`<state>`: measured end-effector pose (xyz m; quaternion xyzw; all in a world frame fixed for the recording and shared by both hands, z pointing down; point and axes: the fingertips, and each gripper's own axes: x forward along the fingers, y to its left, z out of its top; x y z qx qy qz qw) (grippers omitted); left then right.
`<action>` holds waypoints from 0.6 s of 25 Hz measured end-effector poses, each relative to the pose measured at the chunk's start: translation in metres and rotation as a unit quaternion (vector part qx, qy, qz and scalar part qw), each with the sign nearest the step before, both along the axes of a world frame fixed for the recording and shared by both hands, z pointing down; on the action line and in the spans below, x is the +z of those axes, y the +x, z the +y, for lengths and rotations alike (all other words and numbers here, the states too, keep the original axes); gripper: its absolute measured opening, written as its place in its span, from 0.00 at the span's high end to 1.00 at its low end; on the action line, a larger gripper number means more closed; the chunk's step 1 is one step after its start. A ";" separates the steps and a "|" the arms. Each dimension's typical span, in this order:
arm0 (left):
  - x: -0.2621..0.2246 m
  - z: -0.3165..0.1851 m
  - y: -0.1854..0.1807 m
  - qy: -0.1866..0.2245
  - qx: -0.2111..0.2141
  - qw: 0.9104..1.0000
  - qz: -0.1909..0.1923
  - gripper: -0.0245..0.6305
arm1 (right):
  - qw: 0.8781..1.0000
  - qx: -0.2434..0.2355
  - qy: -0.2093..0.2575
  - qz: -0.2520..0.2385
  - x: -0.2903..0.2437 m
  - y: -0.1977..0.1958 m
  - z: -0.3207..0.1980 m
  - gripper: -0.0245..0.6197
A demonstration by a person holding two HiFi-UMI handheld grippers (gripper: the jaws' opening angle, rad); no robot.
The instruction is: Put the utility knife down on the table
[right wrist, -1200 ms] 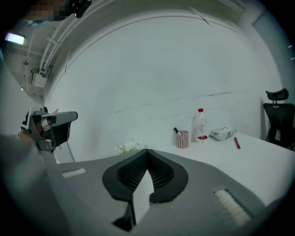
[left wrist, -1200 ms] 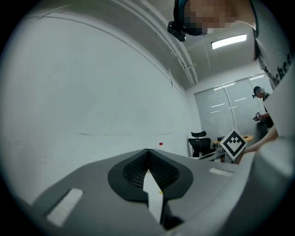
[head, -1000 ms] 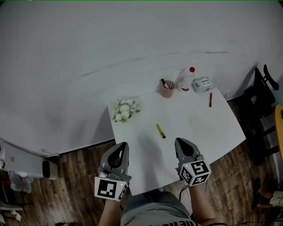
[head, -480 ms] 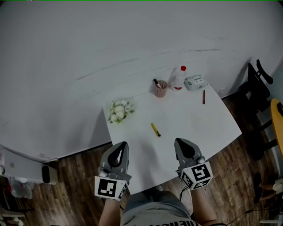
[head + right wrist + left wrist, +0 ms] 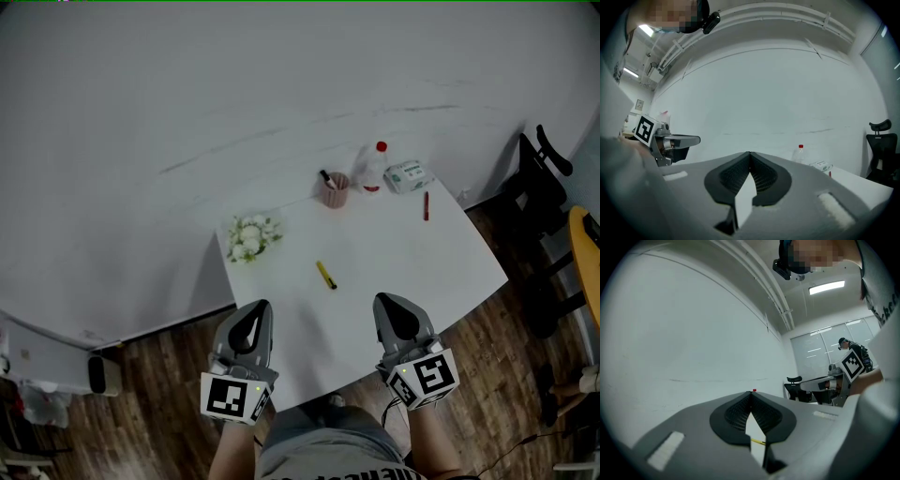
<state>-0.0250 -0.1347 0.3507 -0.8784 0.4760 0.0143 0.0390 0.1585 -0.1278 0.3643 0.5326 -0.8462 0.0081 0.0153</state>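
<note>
The yellow utility knife (image 5: pixel 325 274) lies flat near the middle of the white table (image 5: pixel 394 253), apart from both grippers. In the left gripper view a thin strip of the knife (image 5: pixel 758 441) shows through the gap under the jaws. My left gripper (image 5: pixel 251 323) hovers at the table's near left edge, jaws shut with nothing between them. My right gripper (image 5: pixel 397 314) hovers at the near right edge, also shut and empty. The jaw tips meet in both gripper views, left gripper (image 5: pixel 751 393) and right gripper (image 5: pixel 749 153).
At the table's far side stand a pink cup (image 5: pixel 334 190) with a dark pen, a clear bottle (image 5: pixel 374 169) with a red cap, and a small box (image 5: pixel 407 175). A red pen (image 5: pixel 426 205) lies nearby. White flowers (image 5: pixel 249 236) sit at the left edge. Black chairs (image 5: pixel 542 187) stand right.
The head view has shifted, so the table and its objects sit a little further up and left in the picture. Both grippers stay shut near the table's near edge; the knife rests where it lay.
</note>
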 end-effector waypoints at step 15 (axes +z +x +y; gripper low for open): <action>-0.005 0.005 -0.001 0.005 0.002 1.000 0.003 0.96 | 0.999 -0.003 0.035 -0.008 -0.022 -0.004 0.009 0.96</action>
